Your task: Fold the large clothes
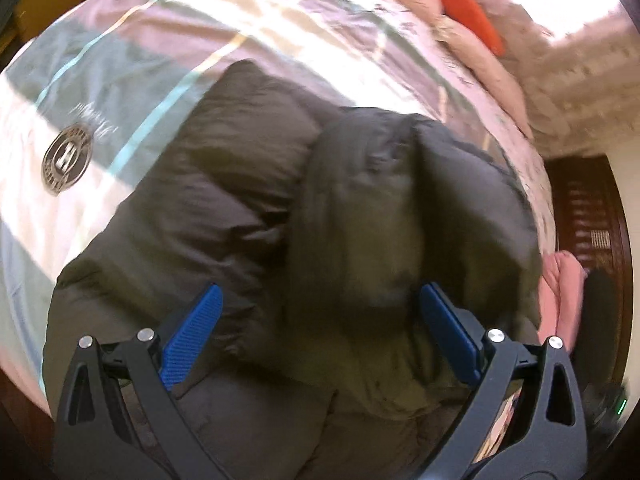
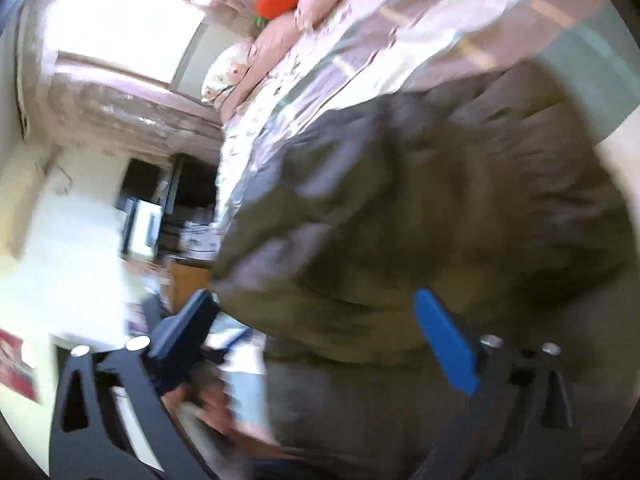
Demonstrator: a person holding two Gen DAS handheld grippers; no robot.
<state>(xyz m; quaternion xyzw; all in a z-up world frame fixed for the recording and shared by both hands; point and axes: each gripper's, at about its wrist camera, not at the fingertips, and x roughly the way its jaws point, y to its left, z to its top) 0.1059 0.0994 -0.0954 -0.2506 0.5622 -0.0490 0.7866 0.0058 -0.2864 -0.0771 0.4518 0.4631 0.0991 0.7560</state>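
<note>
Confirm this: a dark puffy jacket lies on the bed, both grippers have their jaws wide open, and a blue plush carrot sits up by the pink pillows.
One detail is off: the plush carrot is orange, not blue, as both wrist views show. The rest stands: the dark puffy jacket lies on the bed, the left gripper and right gripper have wide-open jaws, and the carrot sits by the pink pillows.
</note>
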